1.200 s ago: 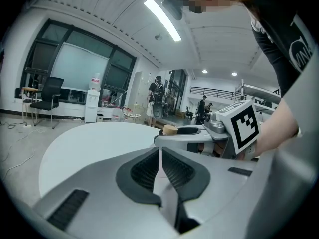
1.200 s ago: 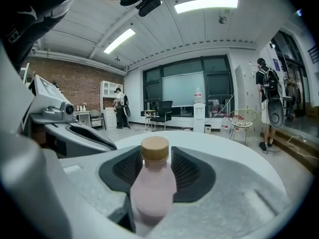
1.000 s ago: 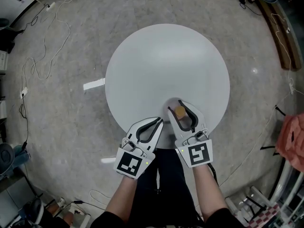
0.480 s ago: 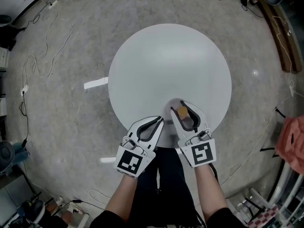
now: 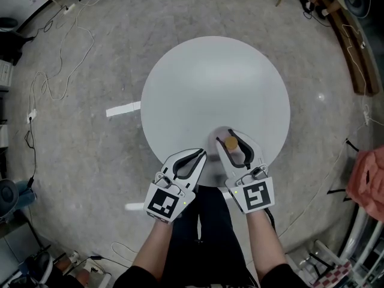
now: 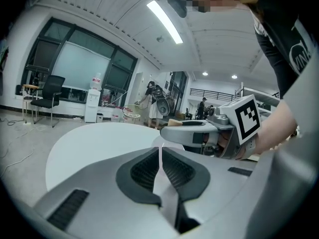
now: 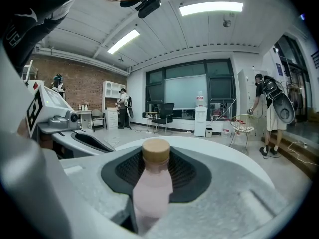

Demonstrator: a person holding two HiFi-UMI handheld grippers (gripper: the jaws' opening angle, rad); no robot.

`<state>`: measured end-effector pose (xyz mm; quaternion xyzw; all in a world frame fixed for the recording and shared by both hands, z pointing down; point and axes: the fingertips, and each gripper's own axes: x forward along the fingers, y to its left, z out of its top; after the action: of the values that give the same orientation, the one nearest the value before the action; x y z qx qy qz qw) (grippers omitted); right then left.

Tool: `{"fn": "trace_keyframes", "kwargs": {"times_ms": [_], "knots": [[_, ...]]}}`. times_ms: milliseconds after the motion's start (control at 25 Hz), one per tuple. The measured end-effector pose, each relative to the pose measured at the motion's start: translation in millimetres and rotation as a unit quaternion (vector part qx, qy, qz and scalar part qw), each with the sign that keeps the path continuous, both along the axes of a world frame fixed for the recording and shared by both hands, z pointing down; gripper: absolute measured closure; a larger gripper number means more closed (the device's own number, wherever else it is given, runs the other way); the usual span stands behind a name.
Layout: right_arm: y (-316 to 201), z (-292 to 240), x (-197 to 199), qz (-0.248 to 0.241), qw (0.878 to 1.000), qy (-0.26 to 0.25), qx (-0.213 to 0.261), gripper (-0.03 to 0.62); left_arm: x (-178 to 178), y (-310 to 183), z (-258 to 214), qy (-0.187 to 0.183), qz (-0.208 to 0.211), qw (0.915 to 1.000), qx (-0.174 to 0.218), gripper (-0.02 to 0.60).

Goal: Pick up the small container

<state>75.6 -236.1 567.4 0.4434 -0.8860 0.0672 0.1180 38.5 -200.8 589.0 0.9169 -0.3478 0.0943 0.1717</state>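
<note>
The small container is a pale pink bottle point(image 7: 152, 188) with a tan cap point(image 5: 230, 142). It stands upright between the dark pads of my right gripper point(image 7: 156, 151), which is shut on its body. In the head view that right gripper point(image 5: 231, 135) is over the near edge of the round white table point(image 5: 210, 83). My left gripper point(image 5: 198, 154) is just to its left at the table's near rim. Its jaws meet at the tips in the left gripper view point(image 6: 160, 149), with nothing between them. The bottle's base is hidden, so I cannot tell whether it rests on the table.
Grey floor surrounds the table, with loose cables point(image 5: 60, 53) at the left and a white tape strip point(image 5: 123, 108) beside the table. A pink cloth point(image 5: 369, 179) hangs at the right edge. An office chair point(image 7: 164, 114) and a person point(image 7: 266, 108) stand far off.
The head view has drifted a little, so the table sits slightly further right in the frame. Both grippers stay at the near rim, the bottle still between the right jaws.
</note>
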Motion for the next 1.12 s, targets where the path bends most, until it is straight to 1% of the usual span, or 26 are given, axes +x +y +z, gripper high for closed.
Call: {"fn": "trace_keyframes", "kwargs": {"times_ms": [280, 440, 640, 840, 1120], "knots": [[0, -17, 1, 0.007, 1.0, -0.003, -0.004, 0.457, -3, -1, -9, -0.001, 0.009, 0.9999, 0.006, 0.558], [-1, -26, 5, 0.013, 1.0, 0.015, -0.011, 0.457, -3, 1, -14, 0.0, 0.014, 0.9999, 0.008, 0.558], [3, -44, 2, 0.003, 1.0, 0.009, 0.005, 0.457, -6, 2, -23, 0.0, 0.008, 0.9999, 0.011, 0.558], [6, -60, 2, 0.002, 1.0, 0.012, 0.007, 0.457, -9, 3, -38, -0.002, 0.015, 0.9996, 0.023, 0.558], [13, -78, -1, -0.004, 1.0, 0.01, 0.007, 0.457, -15, 7, -49, -0.001, 0.009, 0.9996, 0.026, 0.558]]}}
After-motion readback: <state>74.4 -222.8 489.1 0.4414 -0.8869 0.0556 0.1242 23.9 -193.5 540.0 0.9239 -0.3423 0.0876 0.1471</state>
